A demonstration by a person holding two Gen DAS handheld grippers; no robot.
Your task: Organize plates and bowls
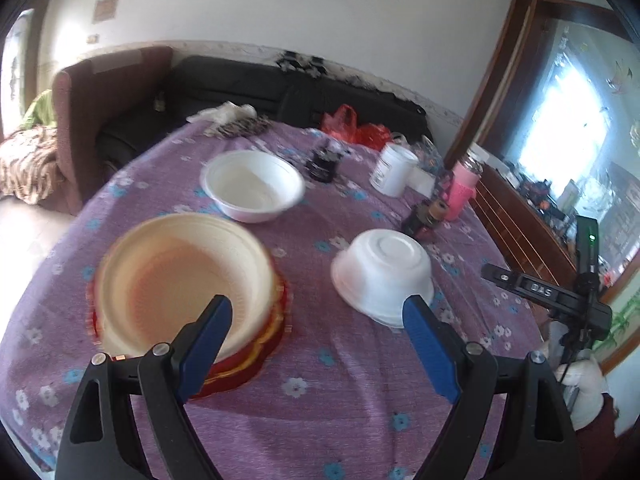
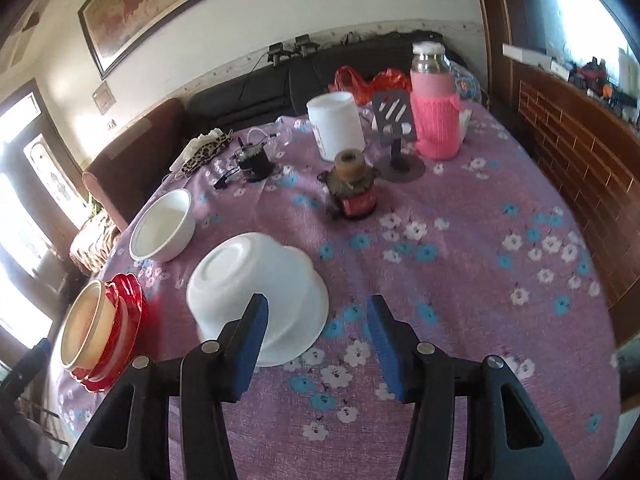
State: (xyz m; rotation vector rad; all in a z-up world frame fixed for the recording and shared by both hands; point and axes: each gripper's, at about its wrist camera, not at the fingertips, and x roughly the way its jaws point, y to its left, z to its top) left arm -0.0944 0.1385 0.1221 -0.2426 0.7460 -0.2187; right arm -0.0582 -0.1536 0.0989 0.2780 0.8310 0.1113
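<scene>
Round table (image 2: 460, 280) in purple floral cloth, dark sofa (image 1: 248, 88) behind, white bowl (image 2: 256, 296) upside down mid-table, cream bowl (image 1: 180, 276) on red plate (image 2: 128, 300), left gripper (image 1: 316, 340) spread wide, right gripper (image 2: 316, 344) spread, empty

Matt purple floral cloth (image 2: 460, 240) over the surface, smooth white plastic-looking upturned bowl (image 2: 256, 292), glossy translucent red plates (image 2: 130, 300) under a cream bowl (image 1: 180, 276), pink knitted sleeve on a shiny metal-topped flask (image 2: 434, 120), varnished wood cabinet (image 2: 568, 148)

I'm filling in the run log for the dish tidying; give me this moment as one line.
left gripper: open, empty | right gripper: open, empty | upturned white bowl: on tablecloth | cream bowl: on red plates
</scene>
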